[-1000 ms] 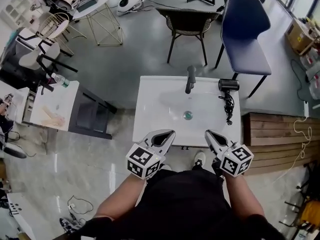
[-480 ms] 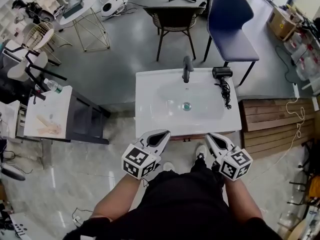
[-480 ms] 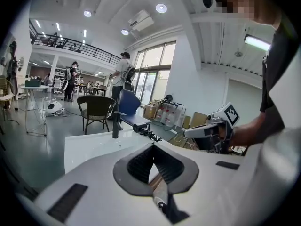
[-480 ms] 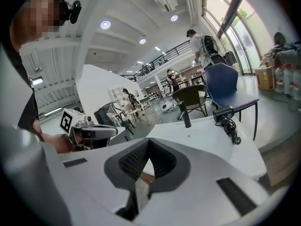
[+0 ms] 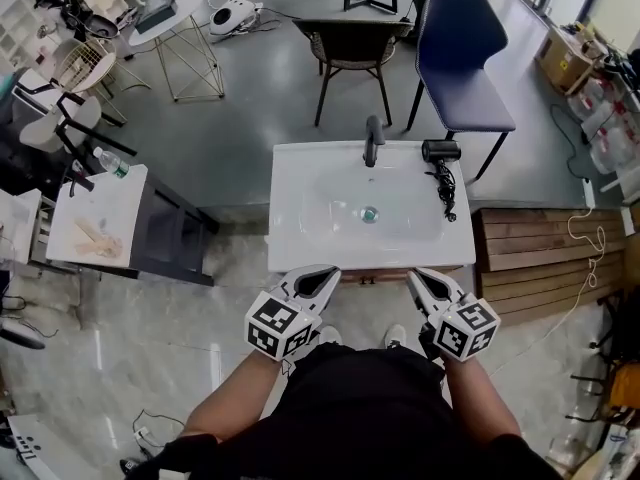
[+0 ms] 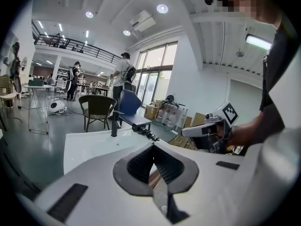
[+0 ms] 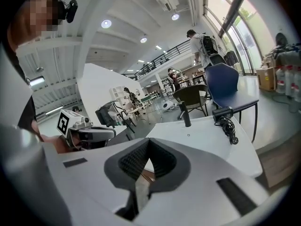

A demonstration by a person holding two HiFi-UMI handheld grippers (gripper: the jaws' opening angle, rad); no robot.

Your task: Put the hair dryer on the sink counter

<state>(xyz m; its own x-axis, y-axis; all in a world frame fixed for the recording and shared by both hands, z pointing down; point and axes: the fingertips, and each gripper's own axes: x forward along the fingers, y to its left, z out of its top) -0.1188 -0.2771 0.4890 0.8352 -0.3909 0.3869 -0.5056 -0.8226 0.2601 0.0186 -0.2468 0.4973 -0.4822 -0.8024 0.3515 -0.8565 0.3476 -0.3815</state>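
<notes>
The black hair dryer [image 5: 441, 152] lies at the back right of the white sink counter [image 5: 292, 238], its coiled cord [image 5: 444, 190] trailing toward the front. It also shows in the left gripper view [image 6: 137, 127] and in the right gripper view [image 7: 222, 113]. A black faucet [image 5: 372, 140] stands behind the basin. My left gripper [image 5: 326, 279] and right gripper [image 5: 419, 279] are both shut and empty. They hang side by side just in front of the counter's front edge, close to my body and well short of the dryer.
A blue chair [image 5: 465, 58] and a wicker chair [image 5: 350, 36] stand behind the sink. A wooden platform [image 5: 530, 258] lies to the right. A dark stand with a white top [image 5: 105, 218] is at the left. People walk about in the far background.
The view has drawn back from the sink: both grippers, which were over the counter's front edge, now sit just off it. The hair dryer has not moved.
</notes>
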